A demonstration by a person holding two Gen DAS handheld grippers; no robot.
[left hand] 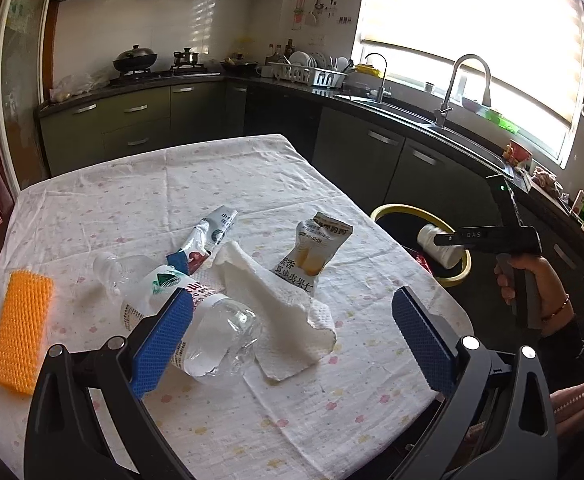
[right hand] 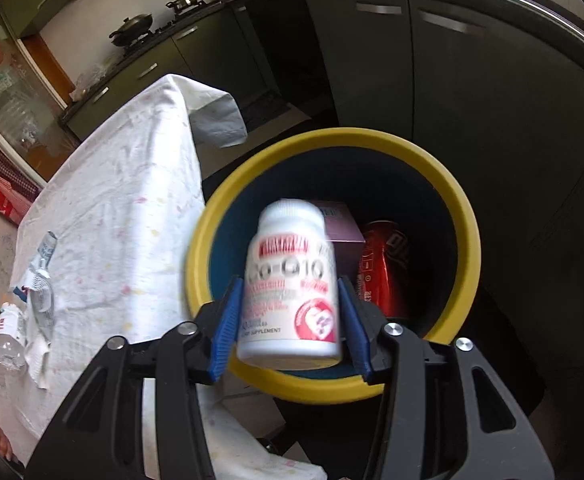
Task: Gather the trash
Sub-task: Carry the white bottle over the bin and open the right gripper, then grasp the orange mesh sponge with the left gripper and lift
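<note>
The right tongs point down into a yellow-rimmed bin that stands on the floor off the table's edge. A white pill bottle sits upright between the blue pads over the bin's mouth. It is blurred while the fingers are sharp, and the pads seem to stand just clear of its sides, so the jaws are parted and not clamping it. Inside the bin, a red can lies at 3 o'clock from the pill bottle and a purple box at 1 o'clock.

The left tongs hang wide open over the cloth-covered table with nothing between the pads. Below them a clear plastic bottle lies on its side, touching a crumpled paper towel at its 3 o'clock. A snack packet lies at 12 o'clock from the towel and a torn wrapper at 11 o'clock. An orange brush lies at 9 o'clock, well apart from the bottle.
</note>
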